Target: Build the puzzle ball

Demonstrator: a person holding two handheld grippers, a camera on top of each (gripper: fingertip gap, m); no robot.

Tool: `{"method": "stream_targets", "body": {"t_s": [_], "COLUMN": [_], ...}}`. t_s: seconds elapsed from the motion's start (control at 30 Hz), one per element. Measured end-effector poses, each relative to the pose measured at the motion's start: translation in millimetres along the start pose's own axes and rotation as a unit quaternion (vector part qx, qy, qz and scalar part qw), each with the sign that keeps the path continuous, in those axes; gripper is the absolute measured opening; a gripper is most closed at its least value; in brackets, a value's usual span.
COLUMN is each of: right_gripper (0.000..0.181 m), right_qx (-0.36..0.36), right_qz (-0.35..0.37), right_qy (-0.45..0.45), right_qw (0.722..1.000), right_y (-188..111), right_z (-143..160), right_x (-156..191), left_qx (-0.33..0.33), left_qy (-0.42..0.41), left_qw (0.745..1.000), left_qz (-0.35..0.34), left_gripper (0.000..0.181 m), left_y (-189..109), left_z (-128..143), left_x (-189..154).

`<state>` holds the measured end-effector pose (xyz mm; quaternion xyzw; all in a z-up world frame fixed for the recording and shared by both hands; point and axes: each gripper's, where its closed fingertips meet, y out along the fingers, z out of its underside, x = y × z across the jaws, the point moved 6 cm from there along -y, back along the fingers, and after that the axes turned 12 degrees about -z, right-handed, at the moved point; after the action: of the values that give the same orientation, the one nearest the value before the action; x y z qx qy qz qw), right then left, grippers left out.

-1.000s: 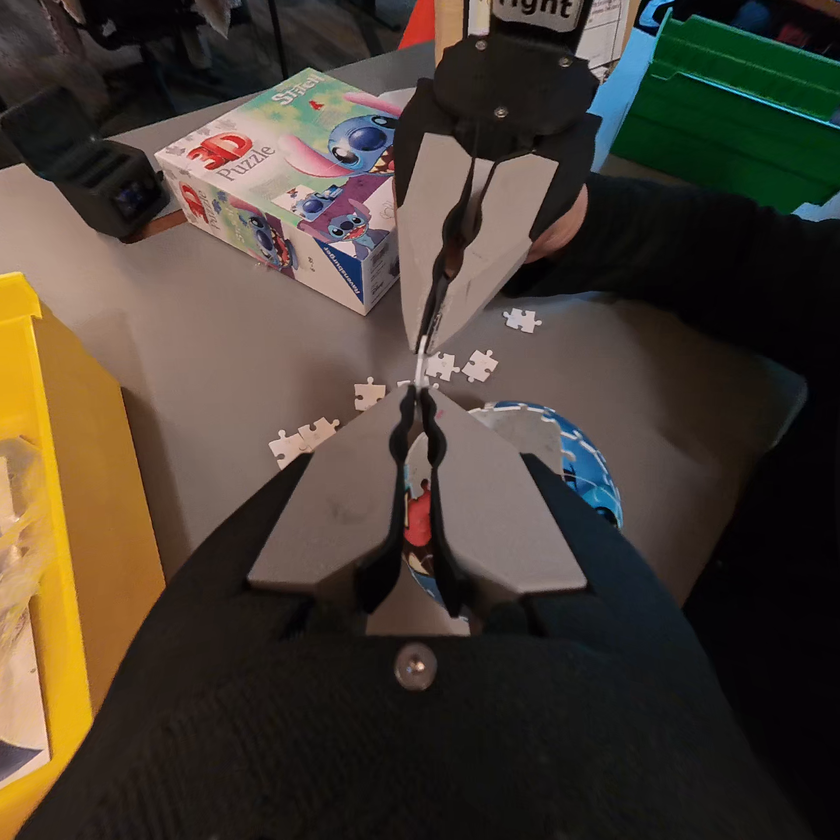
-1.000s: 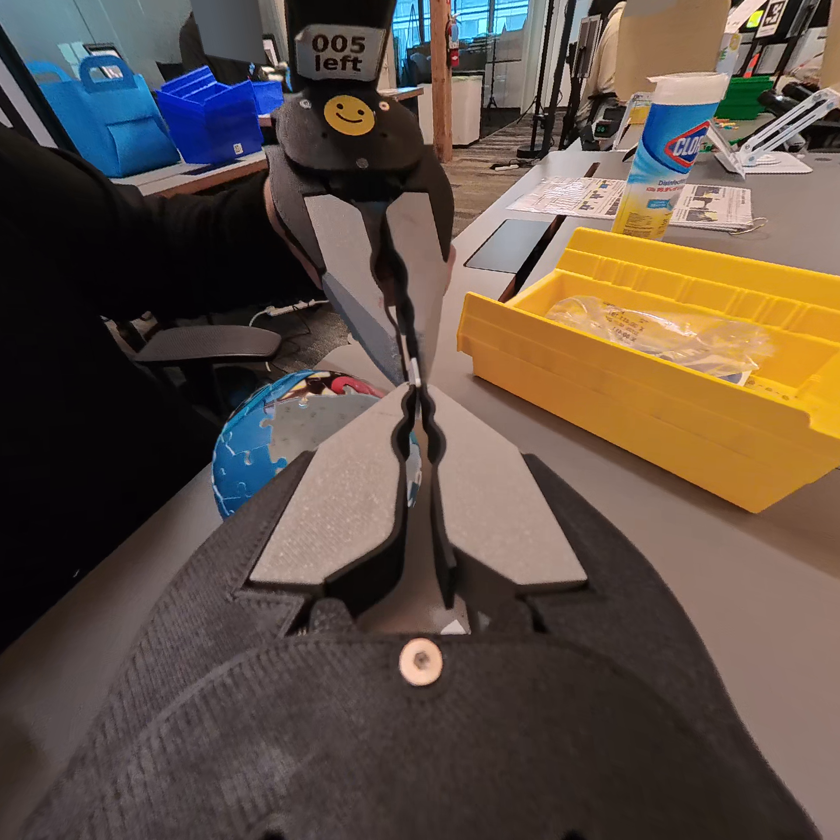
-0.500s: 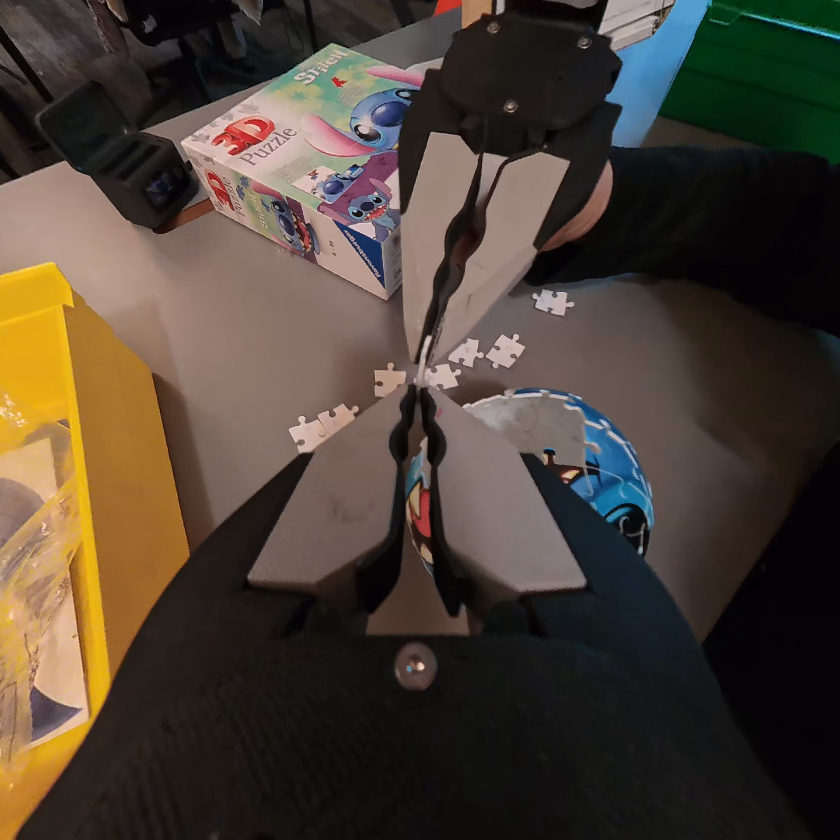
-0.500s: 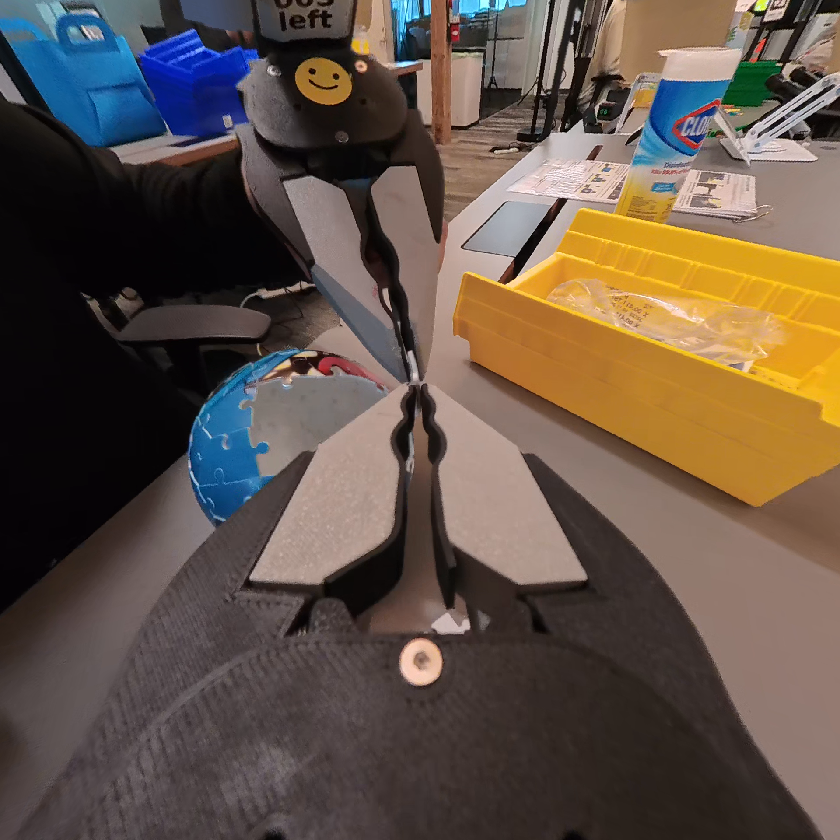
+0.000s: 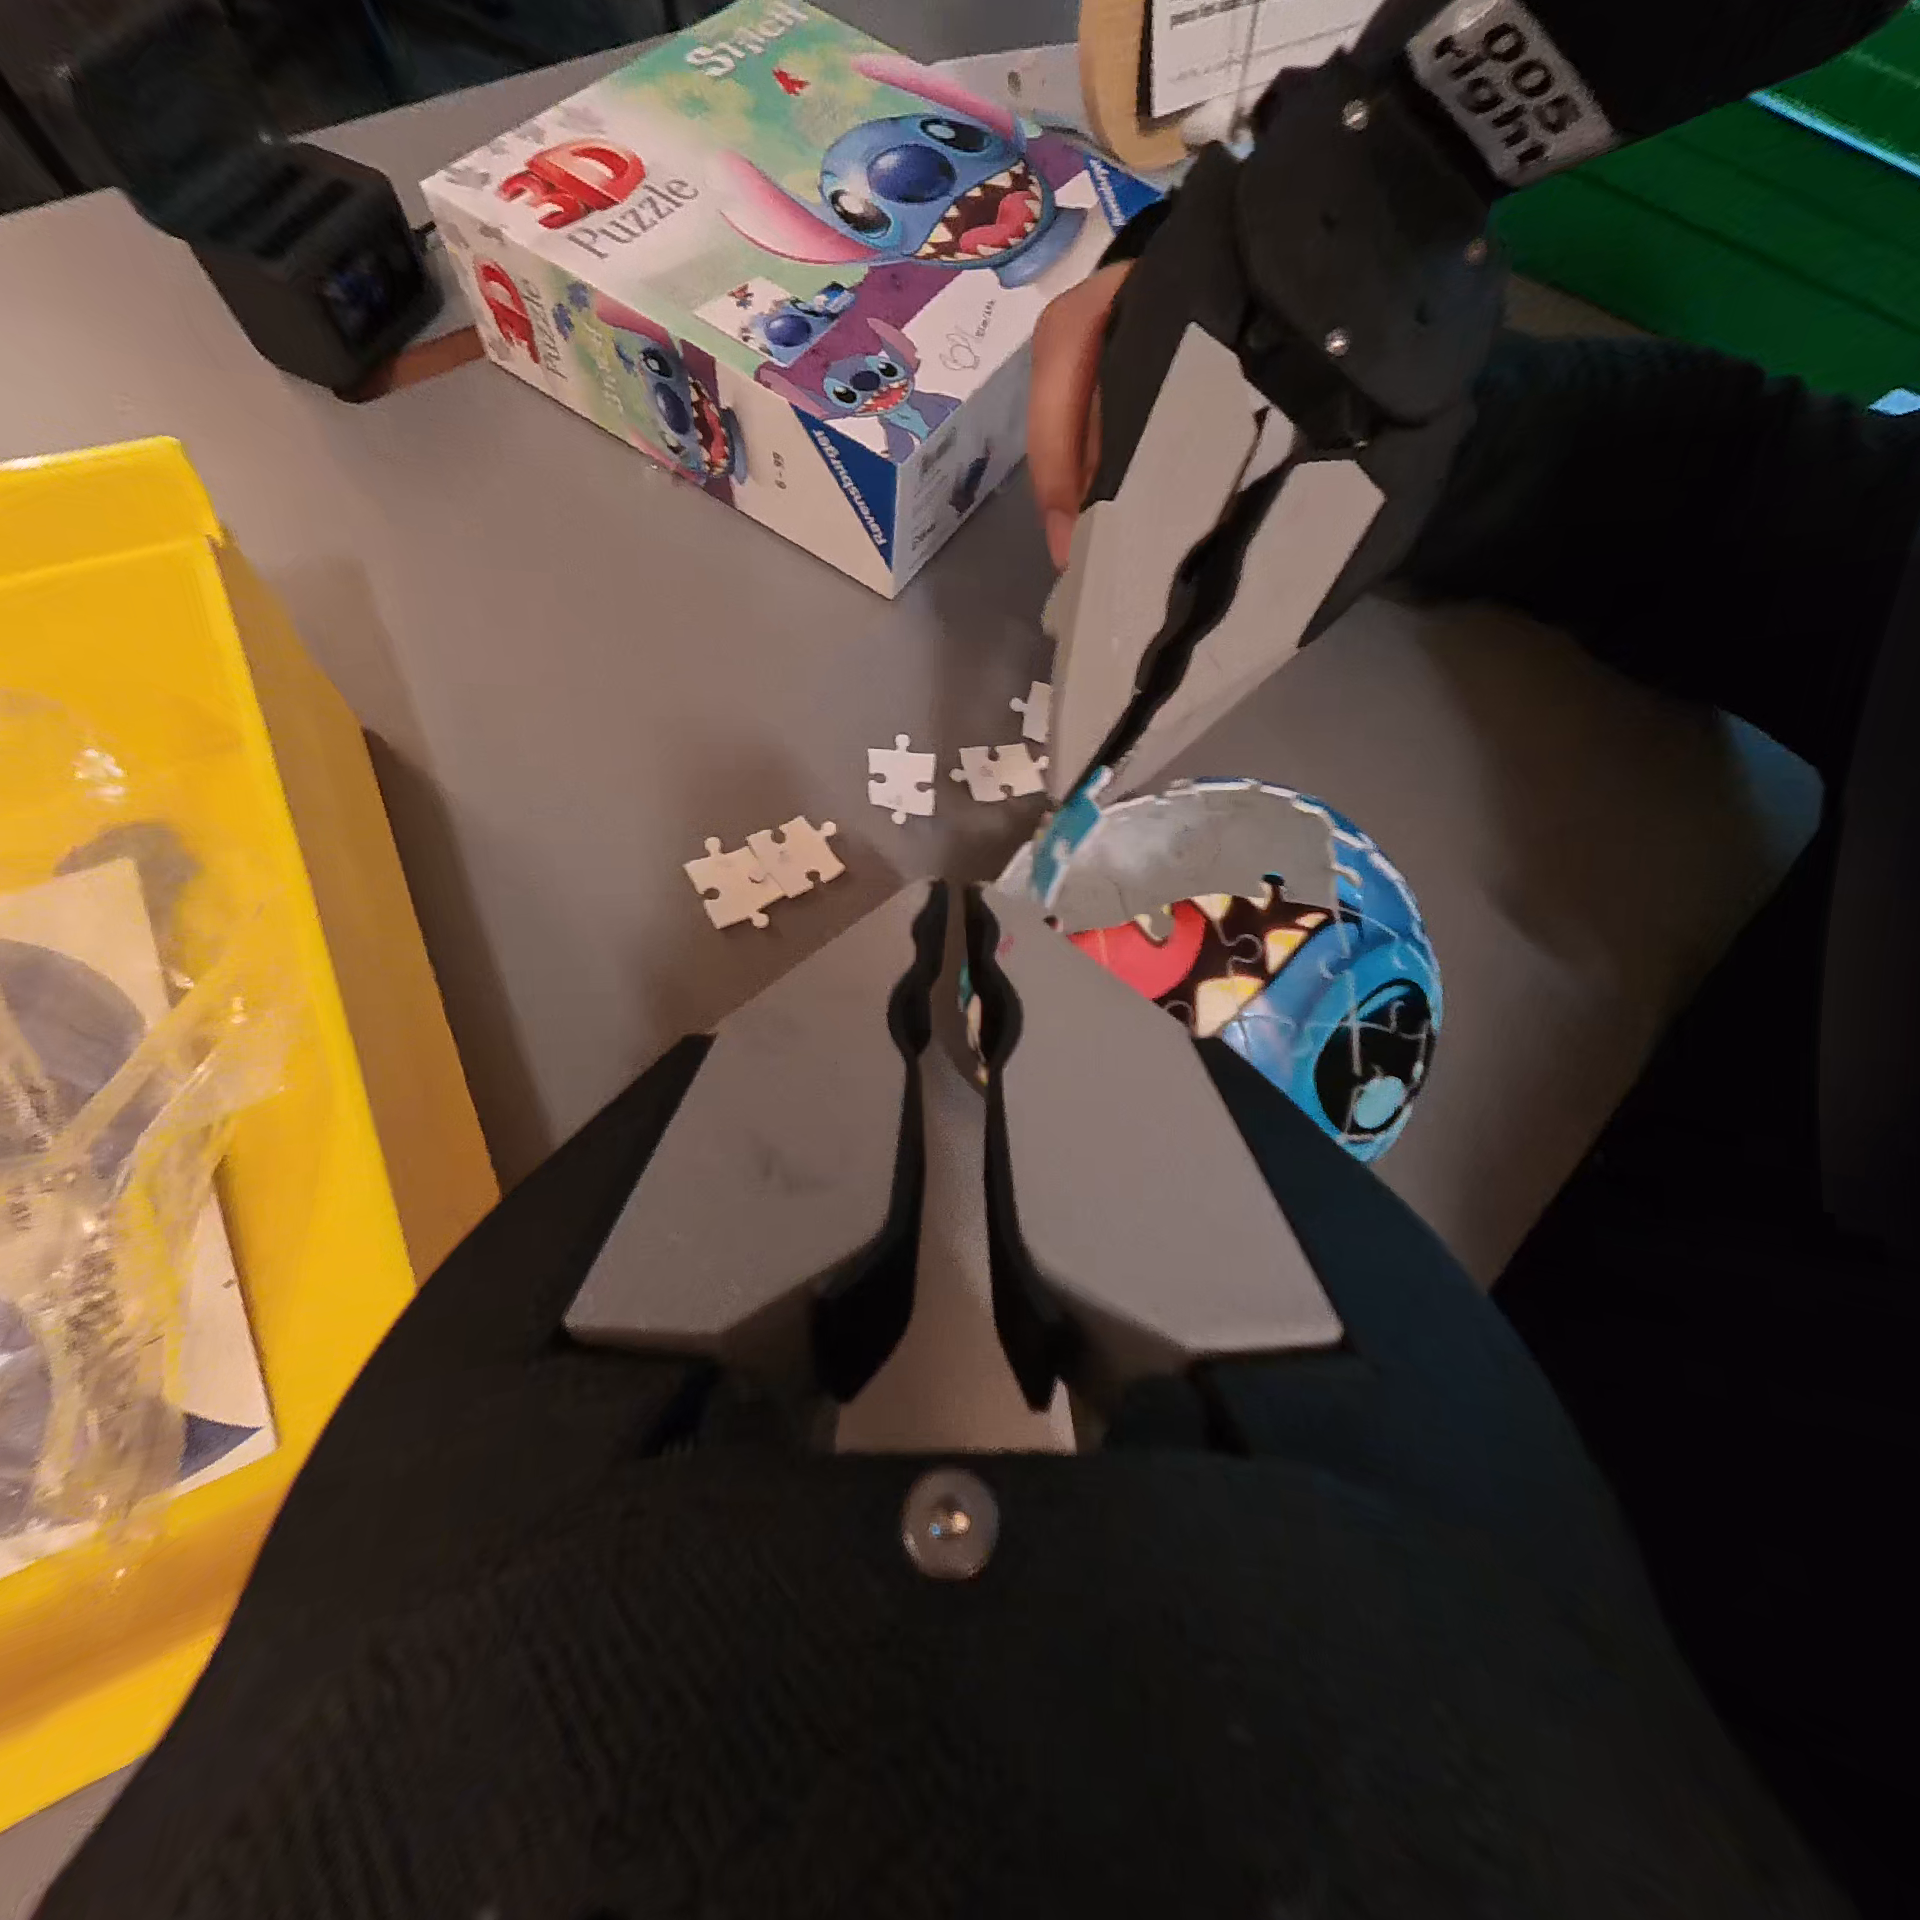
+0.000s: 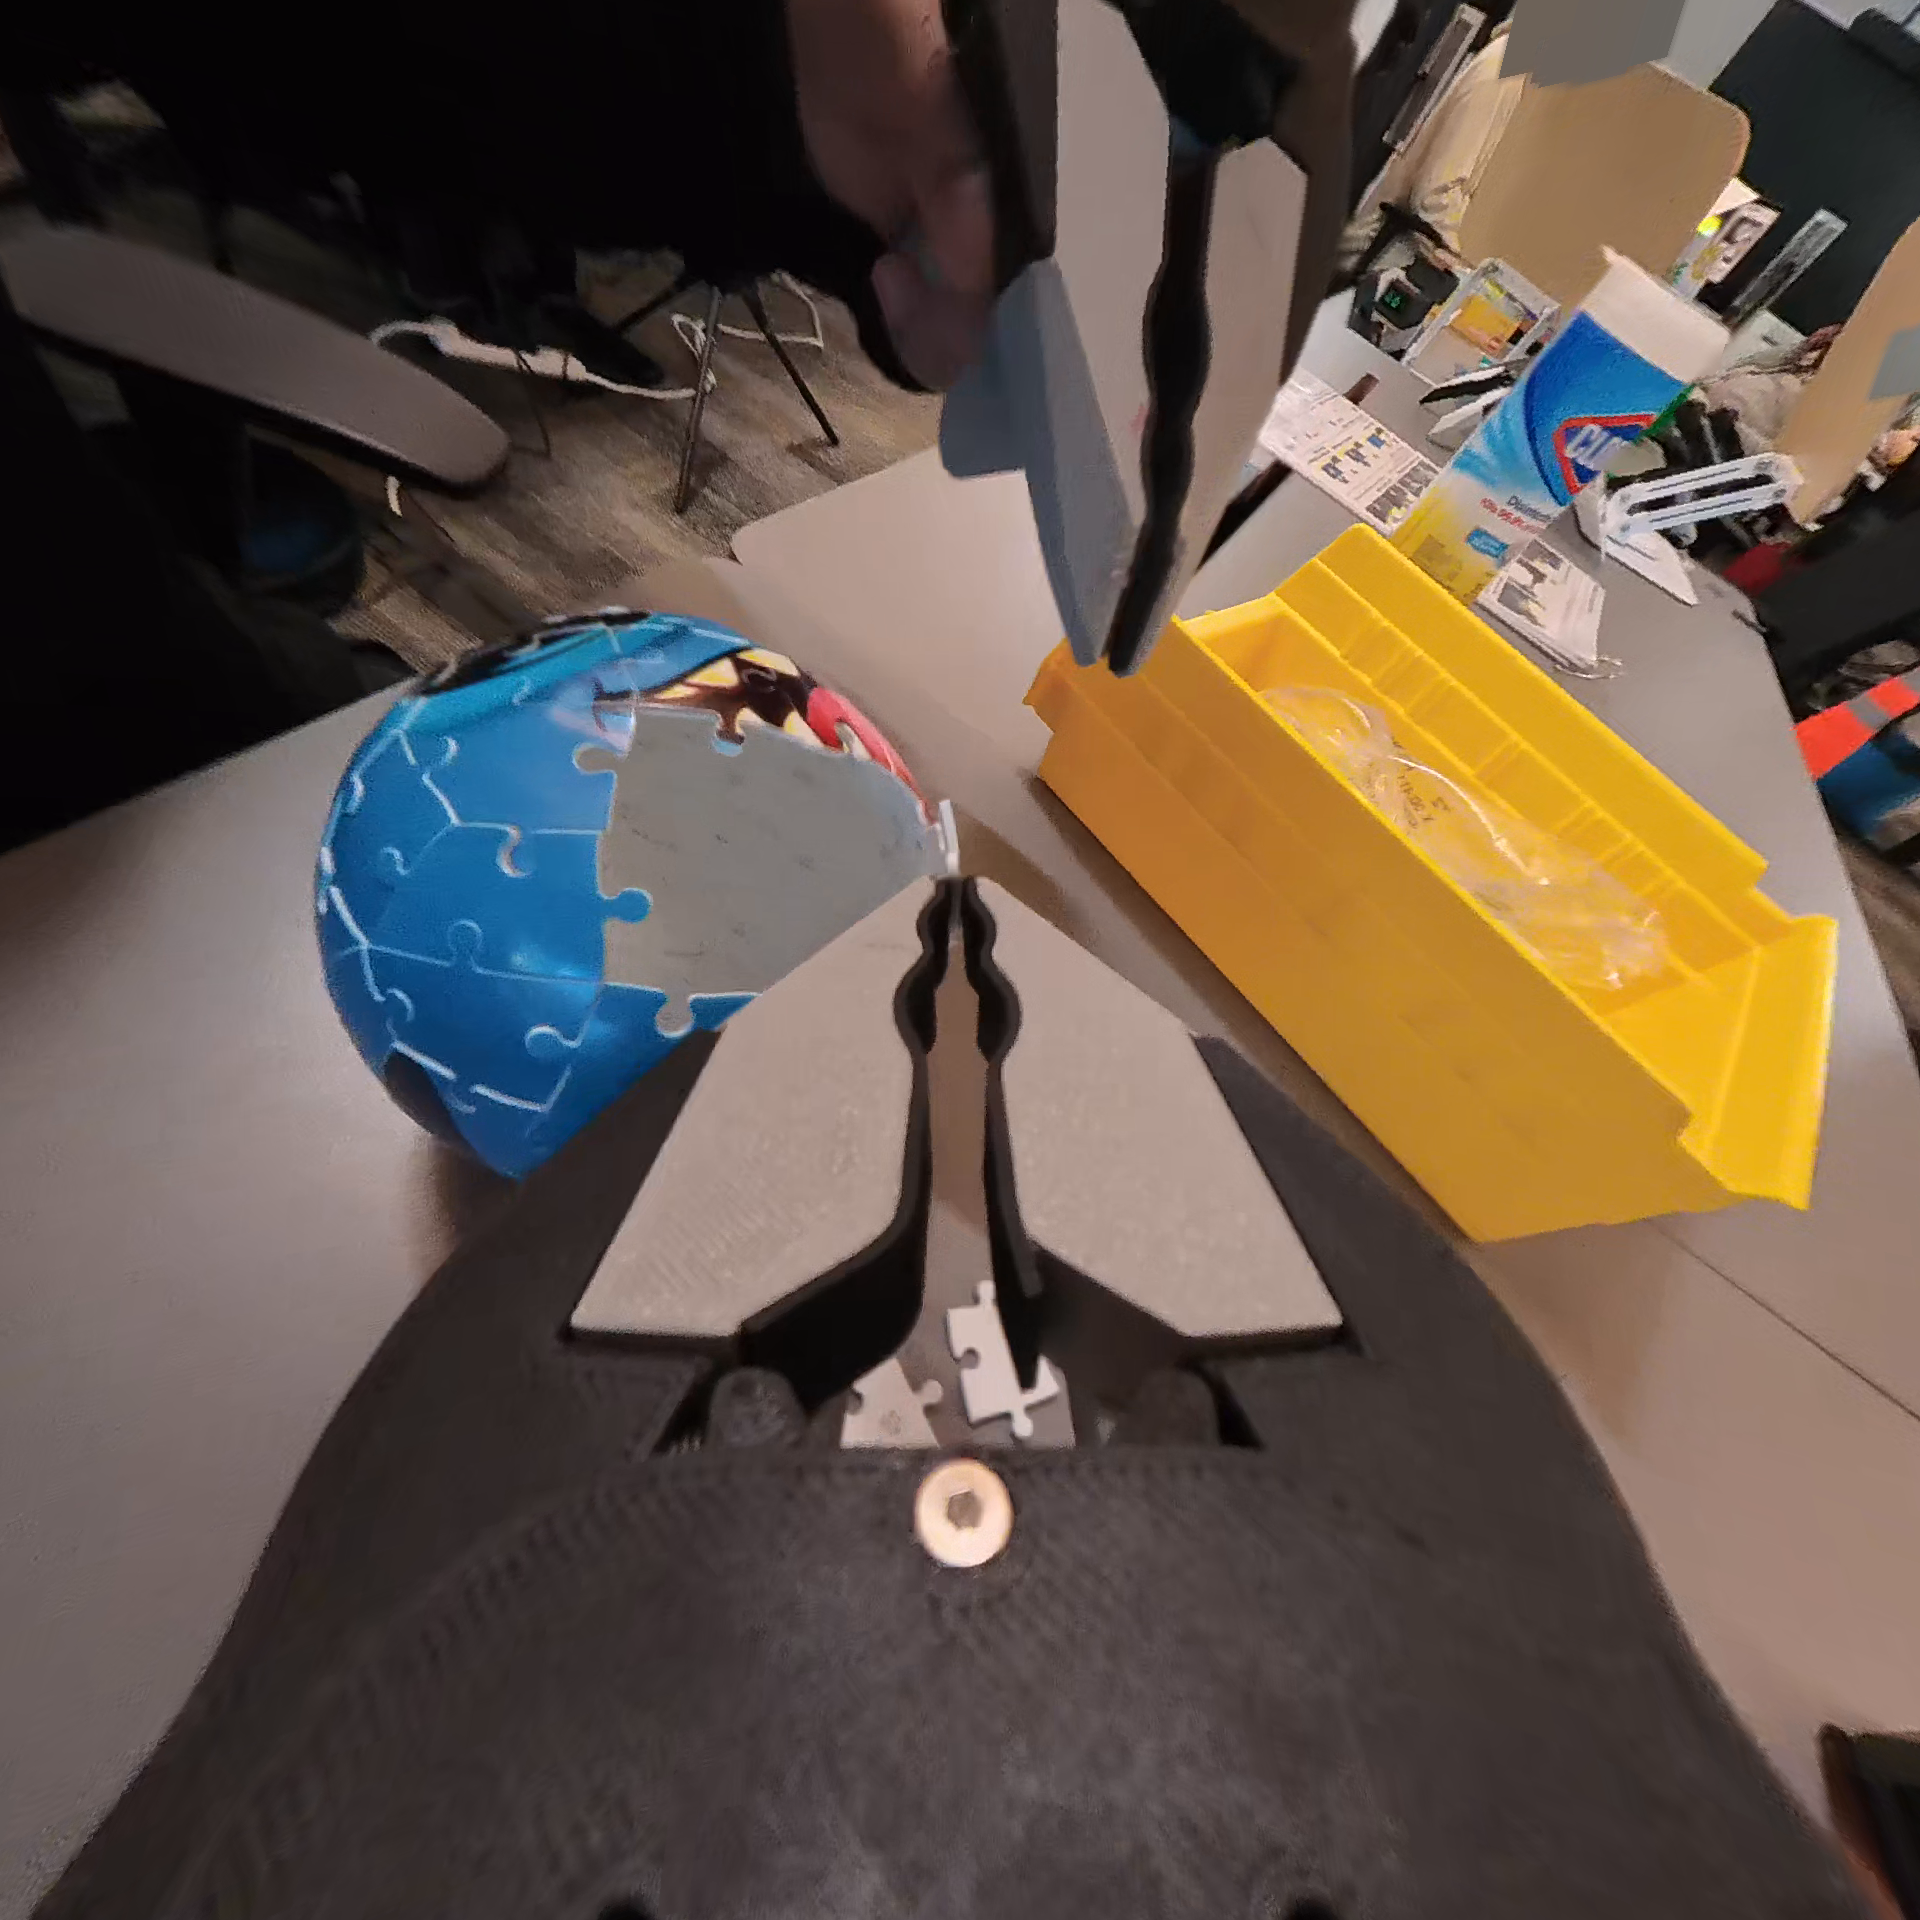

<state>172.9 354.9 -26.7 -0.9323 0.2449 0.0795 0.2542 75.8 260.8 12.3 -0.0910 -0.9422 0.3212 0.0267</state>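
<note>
The blue puzzle ball [image 5: 1340, 1018] lies on the grey table with an open gap that shows its grey inside; it also shows in the right wrist view [image 6: 468, 883]. My right gripper [image 6: 954, 896] is shut on a puzzle piece [image 6: 948, 836] and holds it edge-on at the rim of the gap. From the left wrist view it [image 5: 1075, 777] comes down from the upper right with the piece [image 5: 1075, 826] at its tips. My left gripper [image 5: 956, 896] is shut with nothing visible in it, just left of the ball. In the right wrist view it [image 6: 1107, 649] hangs above the table.
Several loose white pieces [image 5: 902, 781] lie on the table beyond the ball; two show under my right gripper [image 6: 987, 1361]. The puzzle box [image 5: 748, 291] and a black device [image 5: 312, 281] stand behind. A yellow bin [image 5: 312, 935] [image 6: 1299, 997] stands to the left. The ball lies near the table's edge. The gap from one gripper's tips to the other's is roughly 5 centimetres.
The grippers were tip to tip on one piece. They have parted: the right one has carried the piece down to the ball's gap, and the left one has drawn away with nothing visible in it.
</note>
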Motion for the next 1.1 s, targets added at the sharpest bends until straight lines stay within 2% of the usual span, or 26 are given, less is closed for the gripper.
{"method": "stream_targets", "body": {"t_s": [0.13, 0.33, 0.7, 1.1], "right_gripper": [0.0, 0.0, 0.0, 0.0], "right_qx": [0.011, 0.032, 0.061, 0.051], "right_qz": [0.013, 0.003, -0.004, -0.008], "right_qy": [-0.004, -0.022, -0.055, -0.076], "right_qw": [1.0, 0.999, 0.997, 0.996], "right_y": [2, 7, 9, 9], "right_z": [2, -1, -5, -8], "right_x": [-3, -8, -7, -3], "left_qx": [0.011, 0.04, 0.027, 0.024], "left_qy": [0.007, 0.04, 0.035, 0.051], "left_qw": [1.0, 0.998, 0.998, 0.996], "left_qz": [0.024, 0.02, 0.038, 0.064], "left_gripper": [0.004, 0.009, 0.001, 0.001], "left_y": [-1, 5, 6, 11], "left_z": [3, 7, 10, 9], "left_x": [-5, -13, -7, -13]}}
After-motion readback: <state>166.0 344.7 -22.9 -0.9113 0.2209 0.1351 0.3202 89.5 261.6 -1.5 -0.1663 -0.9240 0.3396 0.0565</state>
